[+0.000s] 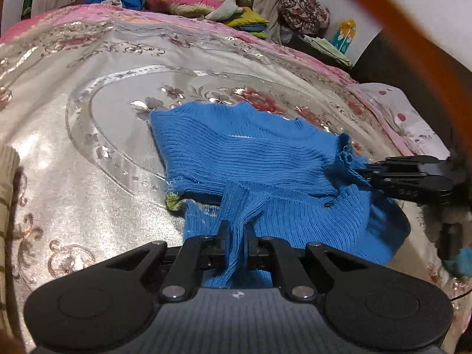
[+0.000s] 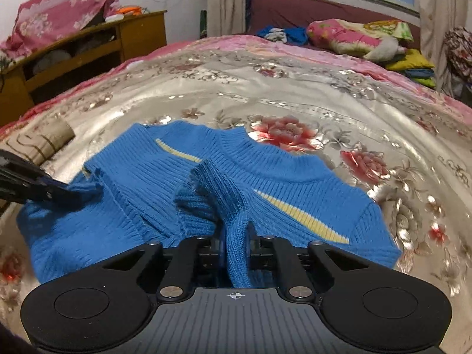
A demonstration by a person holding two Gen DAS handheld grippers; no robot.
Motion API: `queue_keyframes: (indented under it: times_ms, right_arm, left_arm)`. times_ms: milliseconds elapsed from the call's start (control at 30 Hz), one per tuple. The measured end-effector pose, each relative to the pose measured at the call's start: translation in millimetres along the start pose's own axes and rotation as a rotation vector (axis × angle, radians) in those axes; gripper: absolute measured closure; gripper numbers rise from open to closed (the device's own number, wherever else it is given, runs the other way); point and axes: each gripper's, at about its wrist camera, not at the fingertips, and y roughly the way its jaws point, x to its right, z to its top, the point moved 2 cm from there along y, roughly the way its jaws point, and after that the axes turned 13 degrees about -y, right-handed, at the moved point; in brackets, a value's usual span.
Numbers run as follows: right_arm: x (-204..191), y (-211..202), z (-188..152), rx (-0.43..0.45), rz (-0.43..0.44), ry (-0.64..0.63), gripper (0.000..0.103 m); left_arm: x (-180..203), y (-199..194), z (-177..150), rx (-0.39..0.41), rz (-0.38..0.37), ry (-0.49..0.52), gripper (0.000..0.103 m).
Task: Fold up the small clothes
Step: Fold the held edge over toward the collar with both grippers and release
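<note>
A small blue ribbed knit sweater (image 1: 253, 159) with a pale yellow stripe (image 2: 298, 212) lies on the satin floral bedspread (image 1: 88, 135). My left gripper (image 1: 236, 230) is shut on a fold of its near edge. My right gripper (image 2: 236, 230) is shut on another bunched fold of the sweater (image 2: 183, 171). In the left wrist view the right gripper (image 1: 365, 171) comes in from the right and pinches the sweater's edge. In the right wrist view the left gripper (image 2: 67, 191) comes in from the left, holding blue knit.
A wooden cabinet (image 2: 88, 50) stands left of the bed. Pillows and folded clothes (image 2: 360, 38) lie at the bed's far end, by a window with curtains. A beige cloth (image 2: 38, 144) lies at the bed's left. An orange strap (image 1: 413, 47) crosses the upper right.
</note>
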Motion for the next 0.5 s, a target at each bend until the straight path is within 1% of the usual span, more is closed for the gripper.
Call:
queue_keyframes:
  times_ms: [133, 233, 267, 333, 500]
  right_arm:
    - [6, -18, -2, 0.044, 0.001, 0.074, 0.094]
    - [12, -31, 0, 0.077, -0.002, 0.123, 0.095]
    - [14, -37, 1, 0.090, -0.005, 0.138, 0.095]
    - [21, -50, 2, 0.127, -0.008, 0.174, 0.096]
    - [47, -88, 7, 0.248, -0.044, 0.282, 0.098]
  left_arm:
    - [12, -3, 0, 0.027, 0.078, 0.075, 0.091]
    - [19, -10, 4, 0.055, 0.102, 0.095, 0.092]
    - [21, -14, 6, 0.070, 0.100, 0.099, 0.092]
    - [27, -29, 17, 0.124, 0.075, 0.096, 0.092]
    - [38, -63, 49, 0.252, 0.009, 0.088, 0.093]
